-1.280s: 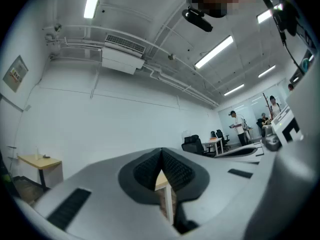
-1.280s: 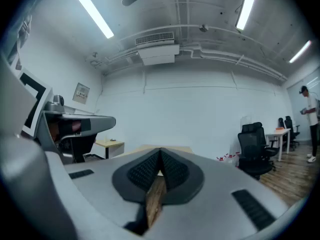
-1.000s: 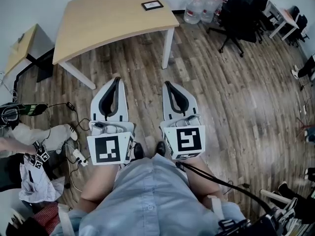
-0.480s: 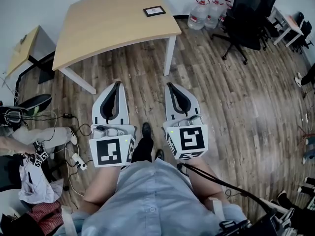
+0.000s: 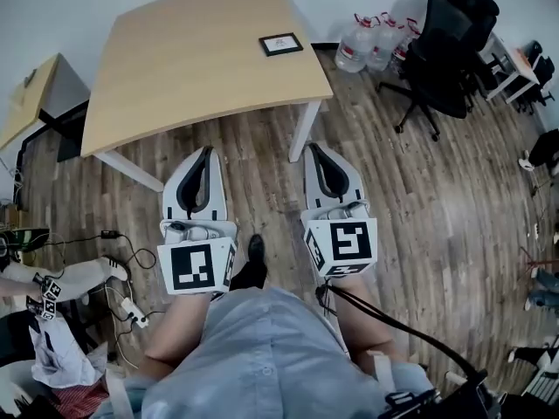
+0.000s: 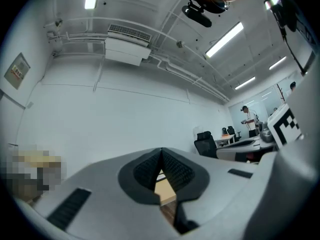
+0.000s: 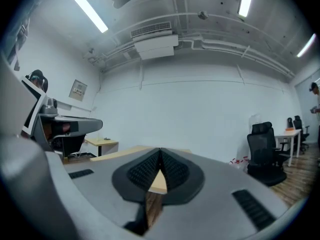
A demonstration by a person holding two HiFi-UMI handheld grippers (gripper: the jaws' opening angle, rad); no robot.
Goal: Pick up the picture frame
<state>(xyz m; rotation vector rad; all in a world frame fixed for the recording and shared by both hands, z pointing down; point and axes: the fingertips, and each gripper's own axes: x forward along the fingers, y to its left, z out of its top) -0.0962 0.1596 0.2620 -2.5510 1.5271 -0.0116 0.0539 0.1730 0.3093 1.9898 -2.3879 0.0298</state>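
A small black picture frame [image 5: 280, 44] lies flat near the far right corner of a light wooden table [image 5: 192, 59]. Both grippers are held side by side over the floor, short of the table's near edge. My left gripper [image 5: 205, 150] is shut with nothing in it, its tips [image 6: 161, 150] meeting. My right gripper [image 5: 309, 147] is also shut and empty, tips [image 7: 160, 151] together, close to the white table leg [image 5: 302, 130]. In the gripper views only a sliver of the tabletop [image 7: 159, 183] shows between the pads; the frame is hidden there.
Water jugs [image 5: 367, 42] stand on the floor right of the table. A black office chair [image 5: 445, 59] sits at the right. A second desk [image 5: 31, 99] is at the left. Cables and a power strip [image 5: 131, 299] lie on the floor at the lower left, next to a seated person's leg [image 5: 74, 278].
The view has moved toward the table: the table and frame sit nearer and lower in the head view. Both grippers stayed shut and advanced with it.
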